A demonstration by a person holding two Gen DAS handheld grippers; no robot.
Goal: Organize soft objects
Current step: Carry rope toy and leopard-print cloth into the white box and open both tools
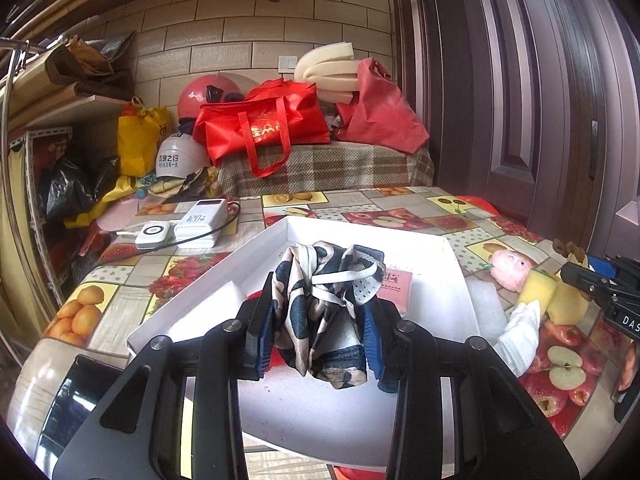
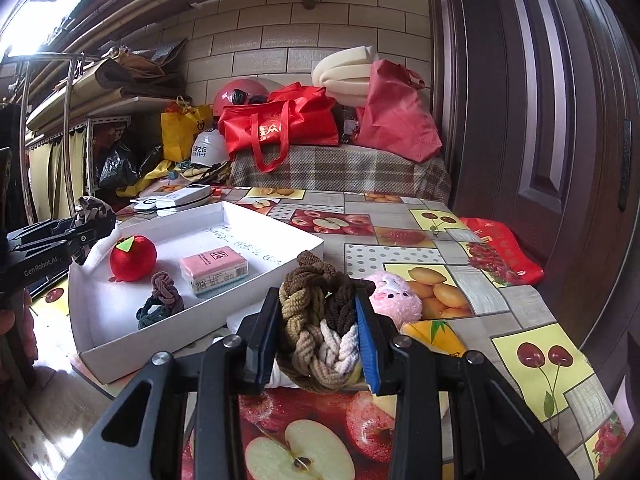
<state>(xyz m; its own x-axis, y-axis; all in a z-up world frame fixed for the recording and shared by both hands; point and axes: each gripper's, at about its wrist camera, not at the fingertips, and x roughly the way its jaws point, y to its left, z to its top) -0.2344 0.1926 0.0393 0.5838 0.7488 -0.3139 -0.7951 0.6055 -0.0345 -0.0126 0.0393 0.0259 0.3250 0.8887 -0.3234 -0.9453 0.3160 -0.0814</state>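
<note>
My left gripper (image 1: 320,332) is shut on a crumpled navy-and-cream patterned scarf (image 1: 324,304), held above the white shallow box (image 1: 460,256). In the right wrist view the same left gripper (image 2: 86,228) hangs over the box's left corner (image 2: 80,308). My right gripper (image 2: 318,344) is shut on a bundle of braided brown, tan and white hair ties (image 2: 316,320) just right of the box. Inside the box lie a red plush apple (image 2: 133,258), a pink packet (image 2: 214,270) and a small hair tie (image 2: 162,294). A pink plush toy (image 2: 394,300) sits on the table behind my right gripper.
A fruit-print tablecloth (image 2: 440,240) covers the table. White power banks (image 1: 192,224) with cables lie at the far left. A yellow sponge (image 1: 540,292) and white cloth (image 1: 520,336) sit right of the box. Red bags (image 1: 264,124) and helmets are piled behind; a door (image 1: 540,100) stands right.
</note>
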